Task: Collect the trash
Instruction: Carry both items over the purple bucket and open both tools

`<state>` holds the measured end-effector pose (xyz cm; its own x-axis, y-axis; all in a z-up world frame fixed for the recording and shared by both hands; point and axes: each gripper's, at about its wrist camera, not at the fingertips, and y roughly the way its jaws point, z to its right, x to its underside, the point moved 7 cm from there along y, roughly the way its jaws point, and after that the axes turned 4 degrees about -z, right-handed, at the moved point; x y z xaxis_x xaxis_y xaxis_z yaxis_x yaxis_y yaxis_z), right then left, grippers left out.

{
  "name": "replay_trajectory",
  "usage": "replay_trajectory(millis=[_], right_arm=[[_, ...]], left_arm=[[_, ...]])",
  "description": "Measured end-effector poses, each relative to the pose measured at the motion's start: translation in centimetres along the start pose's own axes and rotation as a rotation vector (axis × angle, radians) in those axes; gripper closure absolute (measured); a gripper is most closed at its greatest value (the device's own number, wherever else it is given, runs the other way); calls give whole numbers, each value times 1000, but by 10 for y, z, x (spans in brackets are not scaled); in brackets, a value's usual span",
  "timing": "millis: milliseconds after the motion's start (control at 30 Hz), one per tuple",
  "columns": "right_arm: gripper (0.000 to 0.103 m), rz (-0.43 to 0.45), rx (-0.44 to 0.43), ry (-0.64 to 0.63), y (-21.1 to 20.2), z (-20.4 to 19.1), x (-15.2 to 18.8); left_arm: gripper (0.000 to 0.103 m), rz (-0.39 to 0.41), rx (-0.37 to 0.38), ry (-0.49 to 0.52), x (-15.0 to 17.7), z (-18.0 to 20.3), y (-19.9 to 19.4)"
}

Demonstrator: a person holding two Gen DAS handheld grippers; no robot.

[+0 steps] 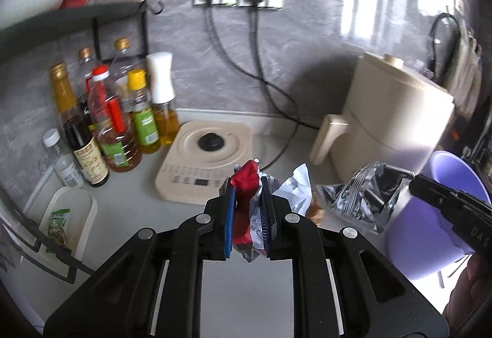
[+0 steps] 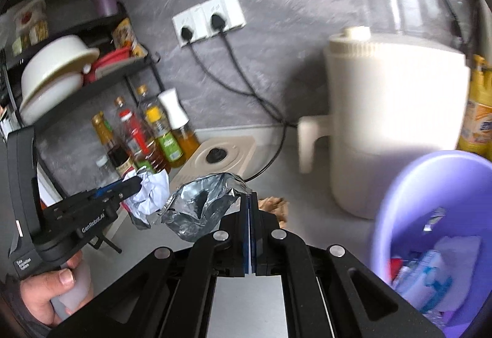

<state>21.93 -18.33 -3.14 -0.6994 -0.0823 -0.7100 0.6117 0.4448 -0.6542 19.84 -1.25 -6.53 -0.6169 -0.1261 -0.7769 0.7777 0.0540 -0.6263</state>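
A: Any writing you can read?

B: "GenRoboT.AI" on the left gripper (image 2: 135, 184) body at the left edge of the right wrist view, and "Data Acquisition System" on its handle. Bottle labels are too blurred.

A: The grippers?

B: In the left wrist view the left one is pinched narrow on a crumpled red wrapper (image 1: 246, 184) at frame centre, white paper (image 1: 295, 189) bunched just right of it. The right gripper (image 2: 249, 199) has its pads pressed together on the edge of a foil bag (image 2: 200, 206), which hangs left of centre.

A: Room to move?

B: A purple bin (image 2: 430, 230) with trash inside sits lower right, close to the cream appliance (image 2: 396, 129). The counter (image 2: 276, 159) before the base plate (image 2: 221, 156) is open; bottles (image 2: 138, 138) crowd the left under the shelf (image 2: 92, 86).
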Motion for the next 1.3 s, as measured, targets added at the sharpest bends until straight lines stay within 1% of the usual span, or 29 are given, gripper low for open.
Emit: replay_trajectory(millis=[300, 800, 867, 1300], right_arm=[[102, 88, 75, 63, -58, 48, -4], [101, 165, 200, 165, -132, 115, 13], [98, 165, 217, 180, -138, 123, 15], [97, 158, 274, 256, -166, 159, 40]], left_arm=[[88, 27, 68, 68, -8, 59, -10], [88, 54, 173, 179, -10, 151, -20], [88, 57, 182, 192, -10, 160, -22], [88, 57, 240, 260, -7, 206, -26]])
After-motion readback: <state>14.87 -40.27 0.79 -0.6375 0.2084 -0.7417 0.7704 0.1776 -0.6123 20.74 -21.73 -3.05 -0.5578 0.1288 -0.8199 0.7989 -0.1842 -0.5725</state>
